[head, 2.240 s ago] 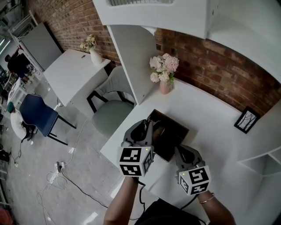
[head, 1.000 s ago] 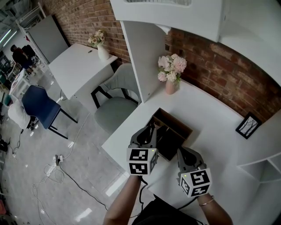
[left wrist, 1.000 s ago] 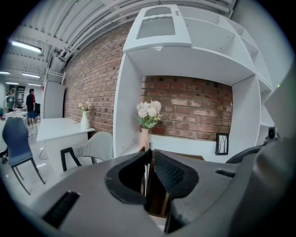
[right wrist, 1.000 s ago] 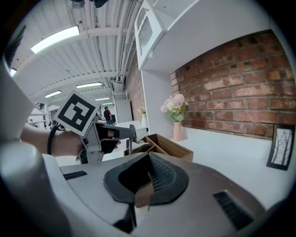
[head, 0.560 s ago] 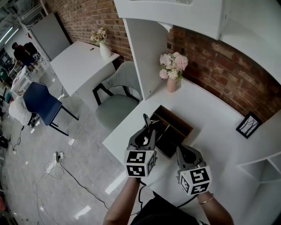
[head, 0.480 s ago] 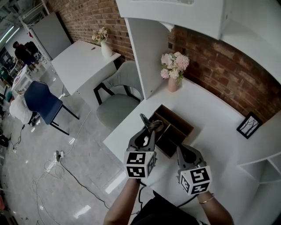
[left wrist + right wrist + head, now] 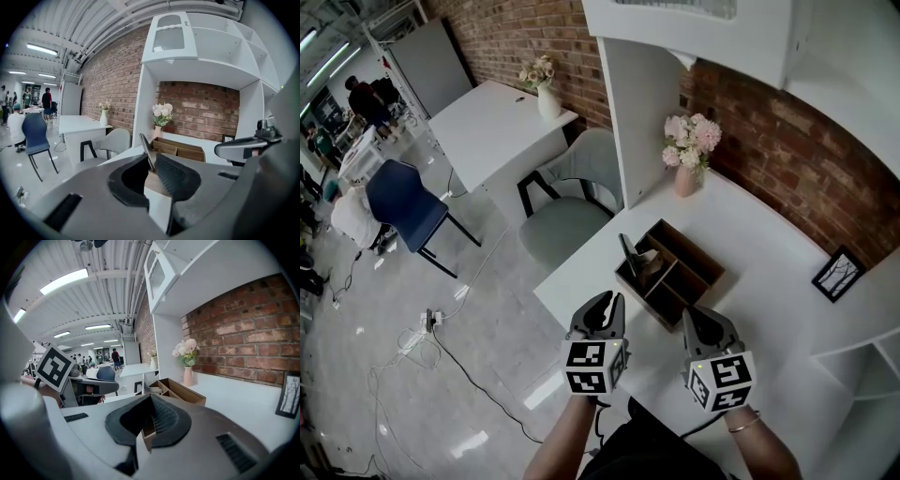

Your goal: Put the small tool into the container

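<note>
The wooden container with its dividers stands on the white desk. A small dark tool stands upright in the container's left end, leaning on the wall; it also shows as the tool ahead of my left jaws. My left gripper hangs a little short of the container, open by a narrow gap and holding nothing. To its right, my right gripper is shut and empty, near the container's front edge. From the right gripper view the container lies just ahead.
A pink vase of flowers stands behind the container against a white partition. A small framed picture leans on the brick wall at right. The desk edge drops off to the left, above a grey chair.
My left gripper carried the tool up over the container's left end, let it go there and drew back toward me. The right gripper stayed beside it.
</note>
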{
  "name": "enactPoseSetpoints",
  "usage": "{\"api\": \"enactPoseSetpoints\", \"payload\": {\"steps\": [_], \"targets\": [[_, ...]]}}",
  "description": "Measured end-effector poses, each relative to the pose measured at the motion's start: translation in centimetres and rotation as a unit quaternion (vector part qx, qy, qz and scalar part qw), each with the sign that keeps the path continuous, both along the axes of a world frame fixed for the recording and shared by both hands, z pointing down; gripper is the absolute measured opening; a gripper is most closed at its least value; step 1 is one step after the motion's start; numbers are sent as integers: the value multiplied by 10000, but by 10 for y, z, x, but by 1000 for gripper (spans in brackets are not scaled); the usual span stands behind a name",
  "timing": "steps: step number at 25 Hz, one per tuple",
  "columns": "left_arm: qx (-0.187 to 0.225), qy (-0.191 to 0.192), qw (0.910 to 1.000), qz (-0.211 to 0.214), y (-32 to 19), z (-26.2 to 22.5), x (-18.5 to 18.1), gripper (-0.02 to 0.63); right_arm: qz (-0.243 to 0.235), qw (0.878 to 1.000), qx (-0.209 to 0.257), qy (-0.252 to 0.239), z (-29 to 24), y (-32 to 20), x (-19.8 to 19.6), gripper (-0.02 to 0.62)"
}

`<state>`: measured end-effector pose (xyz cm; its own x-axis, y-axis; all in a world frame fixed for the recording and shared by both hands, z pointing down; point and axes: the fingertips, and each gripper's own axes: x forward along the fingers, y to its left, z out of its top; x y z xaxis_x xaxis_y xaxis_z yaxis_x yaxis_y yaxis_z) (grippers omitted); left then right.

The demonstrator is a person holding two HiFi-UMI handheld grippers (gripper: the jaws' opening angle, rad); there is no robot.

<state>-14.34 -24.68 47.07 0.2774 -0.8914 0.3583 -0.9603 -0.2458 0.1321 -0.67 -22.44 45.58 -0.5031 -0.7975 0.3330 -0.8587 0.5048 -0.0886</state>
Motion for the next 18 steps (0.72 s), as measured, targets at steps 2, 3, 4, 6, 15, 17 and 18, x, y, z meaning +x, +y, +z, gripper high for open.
{"api": "enactPoseSetpoints", "payload": {"steps": [2, 3, 4, 6, 15, 17, 18], "targets": [[-28, 16, 10000, -74, 9, 1, -5, 58, -46, 10000, 27, 12, -2, 2, -3, 3], [-24, 23, 9999, -113, 13, 1, -8, 58, -71, 10000, 36, 16, -3, 4, -5, 3], [-14, 29, 9999, -147, 17, 0, -11, 58, -97, 9999, 42, 20, -3, 5, -7, 3], [-7, 30, 9998, -199, 23, 0, -15, 54, -149, 9999, 48, 23, -4, 8, -11, 3], [26, 123, 9993, -352, 53, -9, -28, 28, -293, 9995, 96, -6, -13, 21, -21, 3], [46, 116, 9992, -387, 58, -10, -31, 21, -307, 9995, 115, -19, -15, 22, -22, 3], [64, 105, 9991, -398, 60, -11, -32, 18, -313, 9994, 122, -23, -15, 22, -23, 3]]}}
